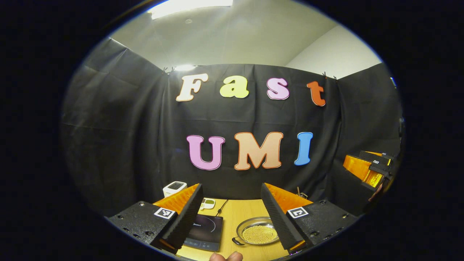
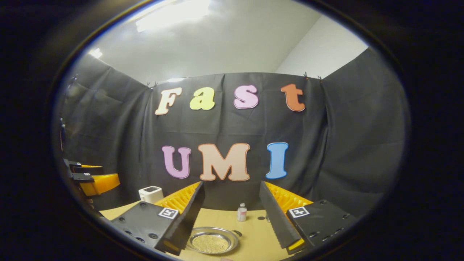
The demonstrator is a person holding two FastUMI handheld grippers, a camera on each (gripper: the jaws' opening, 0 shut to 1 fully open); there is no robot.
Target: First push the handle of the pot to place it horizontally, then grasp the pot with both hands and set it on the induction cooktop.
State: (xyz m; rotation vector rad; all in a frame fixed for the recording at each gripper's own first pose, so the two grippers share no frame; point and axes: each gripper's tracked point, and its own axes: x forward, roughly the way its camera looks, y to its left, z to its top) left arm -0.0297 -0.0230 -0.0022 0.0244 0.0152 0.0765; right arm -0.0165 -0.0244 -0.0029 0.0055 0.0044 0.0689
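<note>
Wooden table point(image 1: 246, 214), black cloth behind. Pot point(image 1: 258, 232) lower centre, beside cooktop point(image 1: 203, 230) at its left. Left gripper point(image 1: 232, 217) and right gripper point(image 2: 232, 217) spread wide, empty, raised above the table. Risk: careless handle push slides pot, spills contents.

Wooden table point(image 1: 246, 217) with cooktop point(image 1: 204, 230), pot point(image 1: 259, 232).

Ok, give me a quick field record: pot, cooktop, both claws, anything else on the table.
pot: metal, on table, right of cooktop, holds yellow beads
cooktop: dark, nothing on it
pot handle: small dark handle at near-left rim
left claw: open, above table, holding nothing
right claw: open, above pot, holding nothing
other: small bottle, white device
</note>
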